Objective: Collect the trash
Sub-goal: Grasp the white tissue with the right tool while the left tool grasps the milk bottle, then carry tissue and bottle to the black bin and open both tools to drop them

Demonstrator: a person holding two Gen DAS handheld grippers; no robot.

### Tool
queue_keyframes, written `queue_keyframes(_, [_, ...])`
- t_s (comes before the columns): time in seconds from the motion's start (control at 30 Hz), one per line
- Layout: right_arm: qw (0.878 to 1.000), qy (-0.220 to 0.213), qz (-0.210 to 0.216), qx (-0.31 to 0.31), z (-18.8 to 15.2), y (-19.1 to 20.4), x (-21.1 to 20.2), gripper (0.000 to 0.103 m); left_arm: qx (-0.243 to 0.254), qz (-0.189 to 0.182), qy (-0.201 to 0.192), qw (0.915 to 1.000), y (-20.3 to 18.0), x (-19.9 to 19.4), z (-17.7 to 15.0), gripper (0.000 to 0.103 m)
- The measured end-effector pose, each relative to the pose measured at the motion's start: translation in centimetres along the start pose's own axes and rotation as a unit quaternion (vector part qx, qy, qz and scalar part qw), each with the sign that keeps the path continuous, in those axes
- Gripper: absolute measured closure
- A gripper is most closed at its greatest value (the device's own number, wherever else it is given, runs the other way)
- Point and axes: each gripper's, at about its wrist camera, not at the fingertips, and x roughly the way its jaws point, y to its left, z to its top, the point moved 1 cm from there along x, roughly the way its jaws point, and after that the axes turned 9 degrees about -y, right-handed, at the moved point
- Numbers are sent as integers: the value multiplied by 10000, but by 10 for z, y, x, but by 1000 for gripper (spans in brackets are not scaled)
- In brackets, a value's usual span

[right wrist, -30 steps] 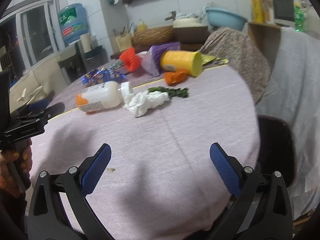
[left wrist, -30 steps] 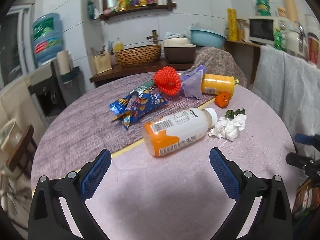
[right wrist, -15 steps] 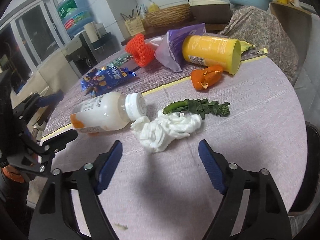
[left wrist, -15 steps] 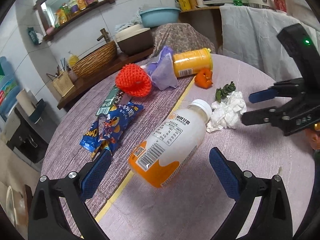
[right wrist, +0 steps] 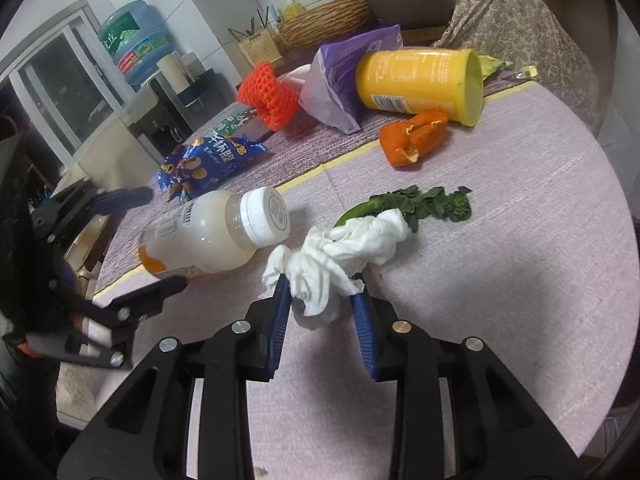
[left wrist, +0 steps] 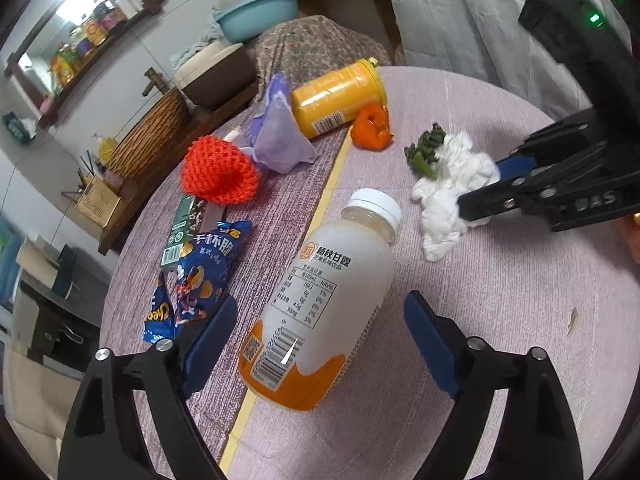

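We see a round tabletop [right wrist: 520, 300] under a pinkish-purple cloth, with a yellow tape line [left wrist: 336, 172] running across it.

The largest piece of trash is the white drink bottle [left wrist: 320, 312] with an orange base, lying on its side across the tape line, its white cap [right wrist: 267, 216] pointing toward the tissue. Behind it a yellow canister [right wrist: 420, 80] lies on its side, with a purple bag [right wrist: 340, 80] leaning against it. A blue snack packet [left wrist: 200, 272] lies flat left of the bottle, touching a green wrapper [left wrist: 182, 224]. An orange foam net [left wrist: 218, 172] sits beside the purple bag. Near the canister's open end lies an orange peel [right wrist: 412, 138].

Our left gripper [left wrist: 320, 344] sits low over the tabletop with its jaws wide apart, one blue pad on each side of the bottle's orange base; neither pad touches it.

Our right gripper [right wrist: 320, 320] has its jaws drawn in narrow around the near end of the crumpled white tissue [right wrist: 340, 252]. The pads sit against the tissue's sides, though we cannot tell how firmly they pinch it. The rest of the tissue rests on the tabletop, and its far end touches a green vegetable sprig [right wrist: 420, 206].
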Motion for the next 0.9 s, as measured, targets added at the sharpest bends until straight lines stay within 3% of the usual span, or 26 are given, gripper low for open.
queue_keyframes(0.13, [10000,-72,3,-61,-7,-2,-21,71,479,-132,324,9982,-7,10,6,21])
queue_keyframes(0.27, [9998,-125,-14,-170,-17,-2,-37,71,1109,-112,693,9913,-15,22,8,21])
queue_keyframes(0.47, [9998,-157,-11,-157,-27,-6,-48,71,1757,35,1056,9788,-30,34,7,38])
queue_keyframes(0.7, [9995,-257,-10,-193,-32,-9,-60,71,1830,254,1071,9769,-37,30,7,40])
queue_keyframes(0.9, [9991,-408,61,-96,-37,-20,-73,71,1238,371,555,9901,-37,11,13,40])
